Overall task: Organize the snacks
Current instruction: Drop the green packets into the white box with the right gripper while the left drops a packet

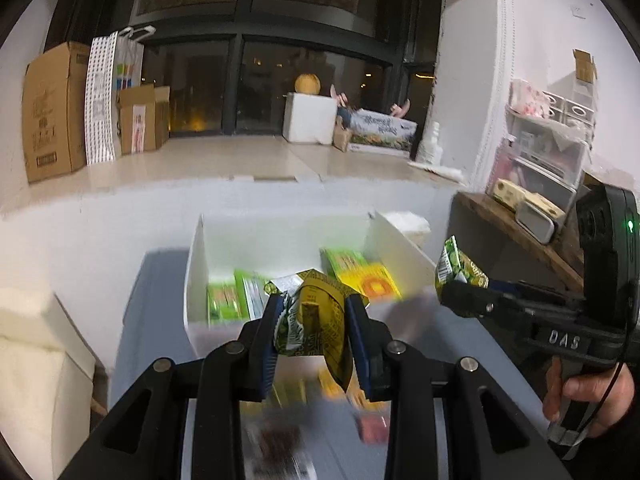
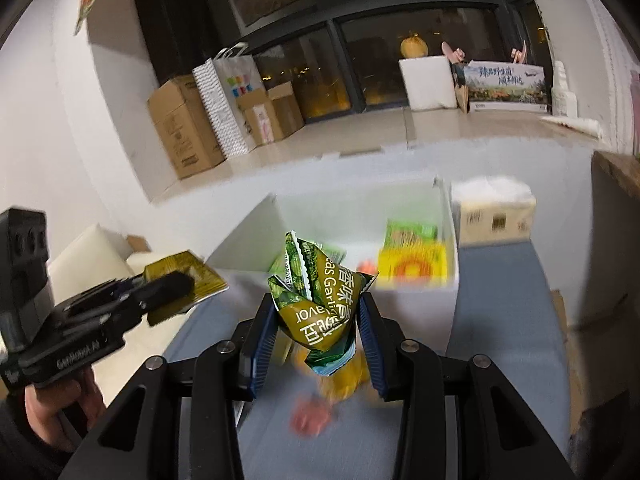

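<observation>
My left gripper is shut on an olive-yellow snack packet, held above the blue table just in front of the white box; it also shows in the right wrist view. My right gripper is shut on a crumpled green pea snack packet, also near the box's front edge; that packet shows at the right of the left wrist view. The box holds green and yellow snack packets. More snacks lie blurred on the table below both grippers.
A tissue pack stands right of the box. A wooden shelf with drawers is at the right. A cream cushion sits left of the table. Cardboard boxes line the window ledge.
</observation>
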Action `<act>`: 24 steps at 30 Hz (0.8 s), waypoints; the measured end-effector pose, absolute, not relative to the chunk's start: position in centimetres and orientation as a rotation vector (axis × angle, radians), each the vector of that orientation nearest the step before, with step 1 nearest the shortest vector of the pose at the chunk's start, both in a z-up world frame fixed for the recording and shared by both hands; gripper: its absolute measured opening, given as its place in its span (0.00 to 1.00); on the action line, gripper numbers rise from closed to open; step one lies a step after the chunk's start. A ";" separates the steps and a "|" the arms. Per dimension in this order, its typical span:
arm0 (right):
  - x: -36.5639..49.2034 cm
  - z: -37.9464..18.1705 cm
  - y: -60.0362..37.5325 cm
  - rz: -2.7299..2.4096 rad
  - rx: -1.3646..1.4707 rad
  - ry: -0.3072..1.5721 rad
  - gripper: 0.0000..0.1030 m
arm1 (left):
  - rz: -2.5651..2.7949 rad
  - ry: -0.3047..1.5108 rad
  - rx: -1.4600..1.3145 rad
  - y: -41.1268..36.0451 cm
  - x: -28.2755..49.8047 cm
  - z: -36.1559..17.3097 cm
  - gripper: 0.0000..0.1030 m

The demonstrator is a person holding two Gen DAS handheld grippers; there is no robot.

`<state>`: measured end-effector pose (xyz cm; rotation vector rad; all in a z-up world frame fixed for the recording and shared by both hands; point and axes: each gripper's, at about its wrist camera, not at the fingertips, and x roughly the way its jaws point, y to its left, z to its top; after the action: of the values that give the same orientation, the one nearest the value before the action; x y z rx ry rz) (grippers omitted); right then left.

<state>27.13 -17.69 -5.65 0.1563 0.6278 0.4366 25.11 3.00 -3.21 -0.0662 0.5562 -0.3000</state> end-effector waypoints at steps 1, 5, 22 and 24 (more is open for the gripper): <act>28.3 -5.3 -17.7 0.430 0.157 0.623 0.42 | -0.297 0.559 -0.070 3.1 26.2 -3.0 0.34; 33.1 -4.9 -18.1 0.388 0.149 0.650 0.47 | -0.268 0.584 -0.071 3.4 30.0 -2.9 0.40; 33.1 -5.5 -20.8 0.303 0.199 0.643 0.99 | -0.233 0.654 0.010 2.3 30.7 -5.6 1.00; 32.4 -5.2 -20.7 0.304 0.198 0.638 0.99 | -0.230 0.657 0.013 2.3 30.1 -5.5 1.00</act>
<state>32.38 -20.70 -5.21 0.1976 0.6376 0.3042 30.12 2.30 -5.47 0.0129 0.6569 -0.2301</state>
